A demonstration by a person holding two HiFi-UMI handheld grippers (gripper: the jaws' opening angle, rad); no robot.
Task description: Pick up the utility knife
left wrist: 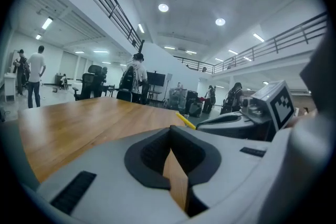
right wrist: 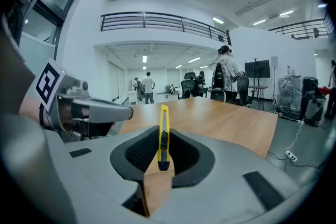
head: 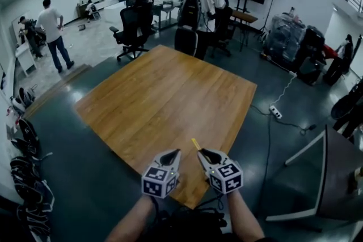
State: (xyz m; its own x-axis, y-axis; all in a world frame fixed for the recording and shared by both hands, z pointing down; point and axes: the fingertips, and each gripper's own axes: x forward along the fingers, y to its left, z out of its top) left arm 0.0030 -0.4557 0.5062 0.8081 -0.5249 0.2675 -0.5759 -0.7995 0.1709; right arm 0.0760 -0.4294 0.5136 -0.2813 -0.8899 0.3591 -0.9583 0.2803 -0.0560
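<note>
My right gripper (head: 201, 153) is shut on the yellow utility knife (head: 195, 144), held above the near corner of the wooden table (head: 164, 93). In the right gripper view the knife (right wrist: 164, 134) stands upright between the dark pads (right wrist: 137, 152), its tip pointing away over the table (right wrist: 226, 120). My left gripper (head: 174, 153) hangs close beside it on the left, shut with nothing in it. In the left gripper view its own jaws (left wrist: 170, 139) meet at the tips. The right gripper (left wrist: 231, 120) and the knife tip (left wrist: 186, 121) show just to the right there.
Office chairs (head: 131, 31) and a standing person (head: 198, 3) are at the table's far side. Another person (head: 54, 31) walks at far left. A grey tabletop on white legs (head: 334, 178) stands at right. A power strip (head: 275, 112) and cable lie on the floor.
</note>
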